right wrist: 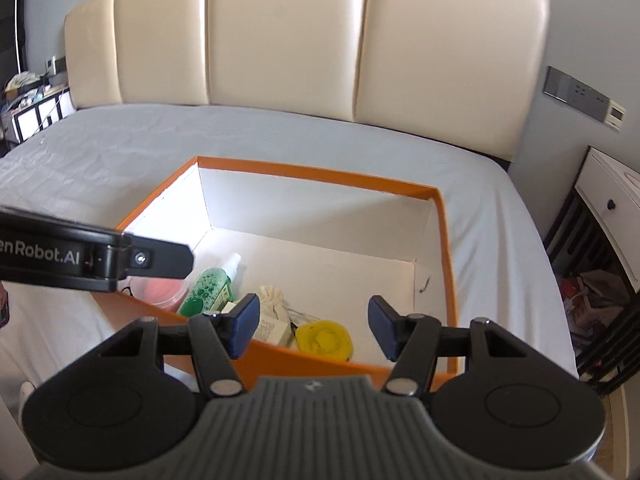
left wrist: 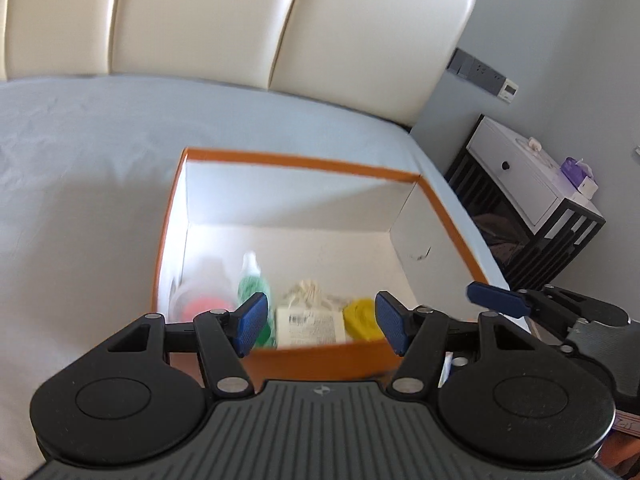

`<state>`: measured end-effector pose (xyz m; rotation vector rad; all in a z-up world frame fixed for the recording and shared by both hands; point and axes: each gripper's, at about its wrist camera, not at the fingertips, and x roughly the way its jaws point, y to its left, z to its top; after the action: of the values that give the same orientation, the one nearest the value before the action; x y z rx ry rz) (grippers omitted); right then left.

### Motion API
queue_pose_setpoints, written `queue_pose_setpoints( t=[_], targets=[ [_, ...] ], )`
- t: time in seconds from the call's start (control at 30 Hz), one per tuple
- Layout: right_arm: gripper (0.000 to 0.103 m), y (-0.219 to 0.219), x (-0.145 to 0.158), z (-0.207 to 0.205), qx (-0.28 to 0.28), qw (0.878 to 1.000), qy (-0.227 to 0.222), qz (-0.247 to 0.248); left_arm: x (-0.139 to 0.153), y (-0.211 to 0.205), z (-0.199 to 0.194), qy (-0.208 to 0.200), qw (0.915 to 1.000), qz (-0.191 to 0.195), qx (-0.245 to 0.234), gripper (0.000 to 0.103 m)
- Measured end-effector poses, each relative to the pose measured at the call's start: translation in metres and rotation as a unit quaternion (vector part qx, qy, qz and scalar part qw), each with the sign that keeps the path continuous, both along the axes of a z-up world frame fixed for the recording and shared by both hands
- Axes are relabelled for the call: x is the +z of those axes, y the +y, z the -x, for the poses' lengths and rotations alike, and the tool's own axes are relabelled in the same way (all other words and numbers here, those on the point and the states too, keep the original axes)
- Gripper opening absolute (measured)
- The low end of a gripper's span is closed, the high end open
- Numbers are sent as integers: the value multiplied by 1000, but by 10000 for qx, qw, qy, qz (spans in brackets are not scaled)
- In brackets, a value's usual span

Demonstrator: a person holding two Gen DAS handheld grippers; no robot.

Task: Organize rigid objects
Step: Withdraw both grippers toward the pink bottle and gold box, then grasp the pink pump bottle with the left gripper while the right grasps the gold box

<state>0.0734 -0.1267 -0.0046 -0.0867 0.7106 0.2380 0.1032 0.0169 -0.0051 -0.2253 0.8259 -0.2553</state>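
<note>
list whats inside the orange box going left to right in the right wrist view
clear tub with the pink contents → green bottle → cloth pouch → yellow roll, all along the near side of the orange box

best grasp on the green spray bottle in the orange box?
Grip the green liquid-filled spray bottle across its body, coming from above. It lies tilted, white cap towards the far wall, with the pink-lidded clear tub close on one side, so straddle the narrow width.
</note>
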Motion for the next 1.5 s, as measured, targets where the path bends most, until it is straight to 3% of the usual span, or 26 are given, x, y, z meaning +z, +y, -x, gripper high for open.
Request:
queue_pose_setpoints(
  t=[0.23, 0.5, 0.73, 0.8, 1.0, 1.33, 1.5],
  targets=[
    [60, -4, -14, 33, -96, 9999, 45, 102, -25, 2, 18, 561, 9983, 161, 81, 68],
    [58, -28, -42, 53, -402, 9974, 576, -137, -53, -17, 33, 905, 9958, 138, -54, 63],
    [61, -27, -59, 43, -477, 9924, 983, -559, -74, -20, 29, 1178, 9924, -256, 257, 60],
    [66, -22, -64, 39, -426, 9916, 1090, -555, -79, -19, 28, 1222, 9917, -268, 286, 60],
    [62, -13, -76, 26, -420, 9888, 1357, -447, -86, -12, 26, 1373, 9897, -189, 350, 60],
    [60, -23, -65, 36, -519, 9923, 1084, -313, -88, -19, 18, 1506, 9884, 72, 172, 61],
    [60, -41, -65, 38, -689, 9920, 1046, -182, -92, -34, 4, 1748, 9844, 193, 22, 66]
  ],
)
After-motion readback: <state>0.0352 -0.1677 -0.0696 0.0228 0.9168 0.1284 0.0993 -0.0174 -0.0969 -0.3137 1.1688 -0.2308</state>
